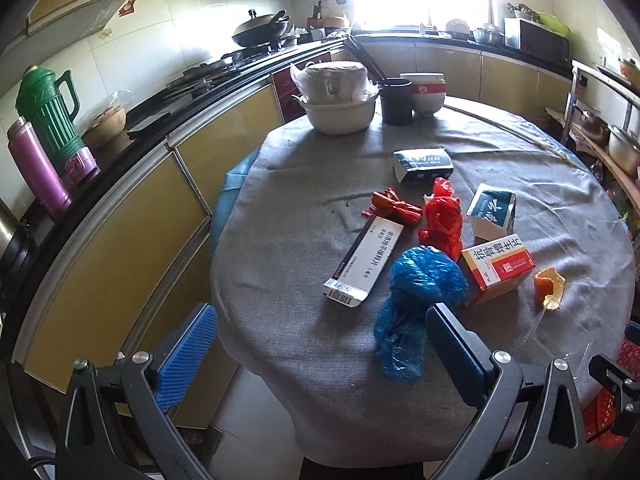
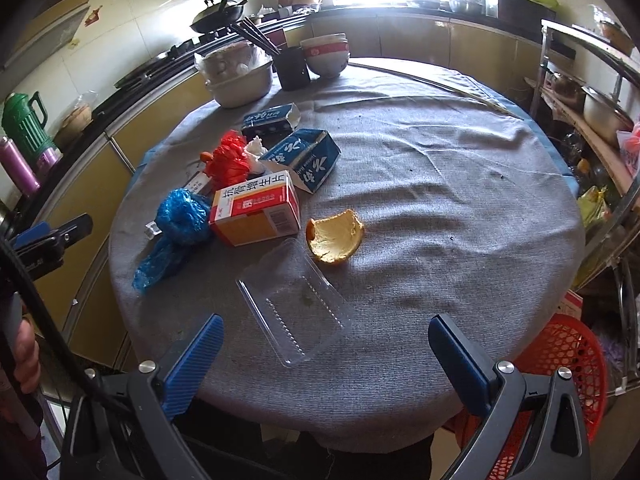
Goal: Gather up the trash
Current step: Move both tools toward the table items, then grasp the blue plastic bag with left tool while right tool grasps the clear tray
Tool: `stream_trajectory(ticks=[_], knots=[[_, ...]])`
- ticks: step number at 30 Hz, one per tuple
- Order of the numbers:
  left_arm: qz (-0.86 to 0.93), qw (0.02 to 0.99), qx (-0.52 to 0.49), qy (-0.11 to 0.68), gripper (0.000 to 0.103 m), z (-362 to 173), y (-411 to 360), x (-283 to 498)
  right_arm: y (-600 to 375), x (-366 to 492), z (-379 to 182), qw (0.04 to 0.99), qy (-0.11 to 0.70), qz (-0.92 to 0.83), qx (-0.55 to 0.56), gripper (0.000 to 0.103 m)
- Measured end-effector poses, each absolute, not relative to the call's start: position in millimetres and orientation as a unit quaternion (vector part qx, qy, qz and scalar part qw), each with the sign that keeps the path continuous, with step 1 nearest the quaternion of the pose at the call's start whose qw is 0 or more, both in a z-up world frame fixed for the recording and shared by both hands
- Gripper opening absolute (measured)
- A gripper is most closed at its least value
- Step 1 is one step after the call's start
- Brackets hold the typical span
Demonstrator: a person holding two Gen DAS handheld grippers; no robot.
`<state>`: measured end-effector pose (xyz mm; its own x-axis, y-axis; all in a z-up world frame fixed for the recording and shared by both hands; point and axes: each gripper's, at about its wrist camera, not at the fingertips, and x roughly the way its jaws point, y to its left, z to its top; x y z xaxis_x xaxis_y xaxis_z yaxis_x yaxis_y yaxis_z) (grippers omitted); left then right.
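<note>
Trash lies scattered on a round table under a grey cloth (image 1: 304,216) (image 2: 440,184). A crumpled blue plastic bag (image 1: 416,300) (image 2: 176,228) sits nearest my left gripper (image 1: 320,344), which is open above the table's near edge. Beside the bag are an orange-and-red medicine box (image 1: 498,268) (image 2: 256,210), a red plastic bag (image 1: 442,220) (image 2: 230,162), a red wrapper (image 1: 394,206), a long flat white box (image 1: 364,264) and two dark blue cartons (image 1: 422,164) (image 1: 492,212). An orange peel (image 2: 334,236) and a clear plastic tray (image 2: 294,300) lie just ahead of my open right gripper (image 2: 324,356).
White bowls (image 1: 340,96), a black cup holding chopsticks (image 1: 396,100) and stacked bowls (image 1: 426,92) stand at the table's far edge. A red plastic basket (image 2: 560,364) sits on the floor at the right. Kitchen counter with thermoses (image 1: 44,136) runs along the left; a shelf rack (image 2: 592,120) stands at the right.
</note>
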<state>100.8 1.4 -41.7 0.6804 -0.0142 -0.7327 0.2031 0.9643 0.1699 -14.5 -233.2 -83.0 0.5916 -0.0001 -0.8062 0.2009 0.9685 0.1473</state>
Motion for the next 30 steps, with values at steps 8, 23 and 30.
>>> stream_trajectory(ticks=[8,23,30], knots=[[-0.066,0.903,0.119,0.408,0.103,-47.1,-6.4,95.2,-235.5,-21.3,-83.4,0.894,0.434,-0.042,0.104,0.103],[-0.188,0.848,0.064,0.491,0.103,-83.6,0.3,136.1,-229.5,8.3,-112.1,0.887,0.453,-0.01,0.083,0.103],[-0.229,0.838,0.054,0.492,0.093,-86.9,-12.9,151.1,-220.3,21.1,-134.9,0.87,0.487,-0.011,0.069,0.068]])
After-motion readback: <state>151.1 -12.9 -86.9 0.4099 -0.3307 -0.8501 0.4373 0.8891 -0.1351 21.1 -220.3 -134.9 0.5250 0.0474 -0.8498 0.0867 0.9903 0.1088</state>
